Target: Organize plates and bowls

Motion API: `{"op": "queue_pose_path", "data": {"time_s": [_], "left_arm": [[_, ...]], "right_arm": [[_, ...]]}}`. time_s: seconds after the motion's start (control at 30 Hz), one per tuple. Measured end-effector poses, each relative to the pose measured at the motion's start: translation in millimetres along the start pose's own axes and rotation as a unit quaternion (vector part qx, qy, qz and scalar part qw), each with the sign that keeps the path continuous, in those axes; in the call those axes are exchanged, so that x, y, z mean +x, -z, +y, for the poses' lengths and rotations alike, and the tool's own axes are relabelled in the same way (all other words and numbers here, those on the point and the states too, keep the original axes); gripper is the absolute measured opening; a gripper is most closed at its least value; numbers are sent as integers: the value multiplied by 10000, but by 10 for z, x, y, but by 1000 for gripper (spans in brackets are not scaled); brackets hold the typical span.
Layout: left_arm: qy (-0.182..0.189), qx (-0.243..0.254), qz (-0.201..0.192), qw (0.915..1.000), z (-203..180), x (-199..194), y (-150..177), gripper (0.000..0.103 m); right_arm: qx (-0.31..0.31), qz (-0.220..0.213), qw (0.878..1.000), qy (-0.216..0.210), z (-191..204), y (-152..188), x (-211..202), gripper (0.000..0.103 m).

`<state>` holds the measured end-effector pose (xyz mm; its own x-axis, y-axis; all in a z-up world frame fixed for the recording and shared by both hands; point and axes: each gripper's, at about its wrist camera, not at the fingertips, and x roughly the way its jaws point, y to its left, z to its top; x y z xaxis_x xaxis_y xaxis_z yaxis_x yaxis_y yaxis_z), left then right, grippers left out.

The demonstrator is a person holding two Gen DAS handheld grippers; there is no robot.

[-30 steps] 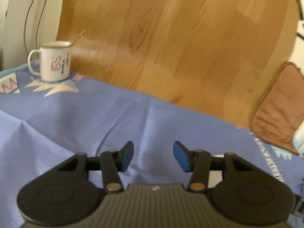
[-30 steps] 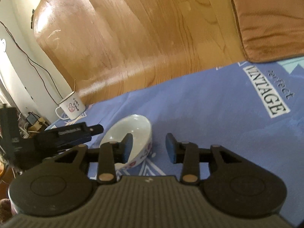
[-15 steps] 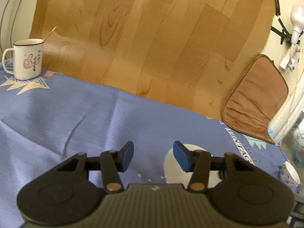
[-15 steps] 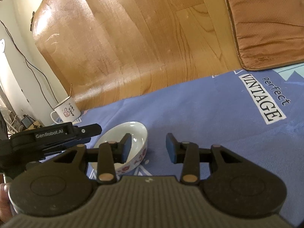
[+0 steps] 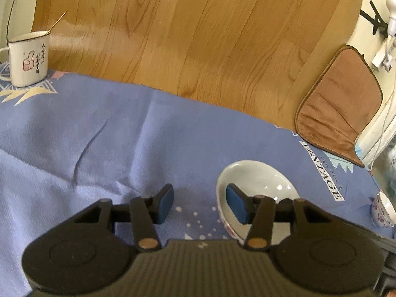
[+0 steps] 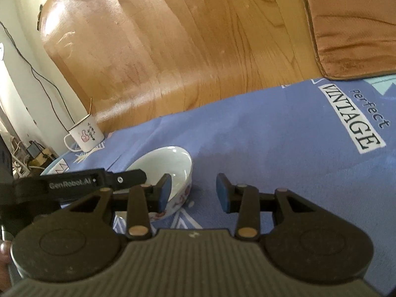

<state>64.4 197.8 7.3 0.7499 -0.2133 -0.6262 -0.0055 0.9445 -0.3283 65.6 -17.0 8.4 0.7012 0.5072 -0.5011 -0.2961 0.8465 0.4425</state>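
Observation:
A white bowl (image 5: pixel 257 180) with a red flower pattern outside sits upright on the blue cloth (image 5: pixel 99 136). My left gripper (image 5: pixel 200 203) is open. Its right finger hangs over the bowl's hollow and the bowl's left rim lies between the pads, with nothing pressed. In the right wrist view the same bowl (image 6: pixel 163 163) lies just ahead on the left. My right gripper (image 6: pixel 194 193) is open, its left pad in front of the bowl's wall. The left gripper's black finger (image 6: pixel 99 180) reaches in from the left to the bowl's rim. A smaller patterned bowl (image 5: pixel 382 208) stands at the cloth's right edge.
A white enamel mug (image 5: pixel 27 57) holding a thin stick stands on the cloth's far left corner, also the mug (image 6: pixel 85 136) in the right view. A brown cushion (image 5: pixel 339 104) lies on the wooden floor (image 5: pixel 198 37) at the right. Cables run along the left wall.
The left wrist view swung right, bringing the bowl under its right finger. In the right view the bowl went from tilted to flat, and the left gripper's finger came closer to its rim.

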Motion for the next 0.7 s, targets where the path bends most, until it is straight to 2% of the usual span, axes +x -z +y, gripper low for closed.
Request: {"op": "queue_pose_path", "data": {"time_s": [0.7], "left_arm": [[-67,57,-81,9999,-23,-12,11,52]], "right_arm": [[122,104,9998,-85,1,24,46,43]]}}
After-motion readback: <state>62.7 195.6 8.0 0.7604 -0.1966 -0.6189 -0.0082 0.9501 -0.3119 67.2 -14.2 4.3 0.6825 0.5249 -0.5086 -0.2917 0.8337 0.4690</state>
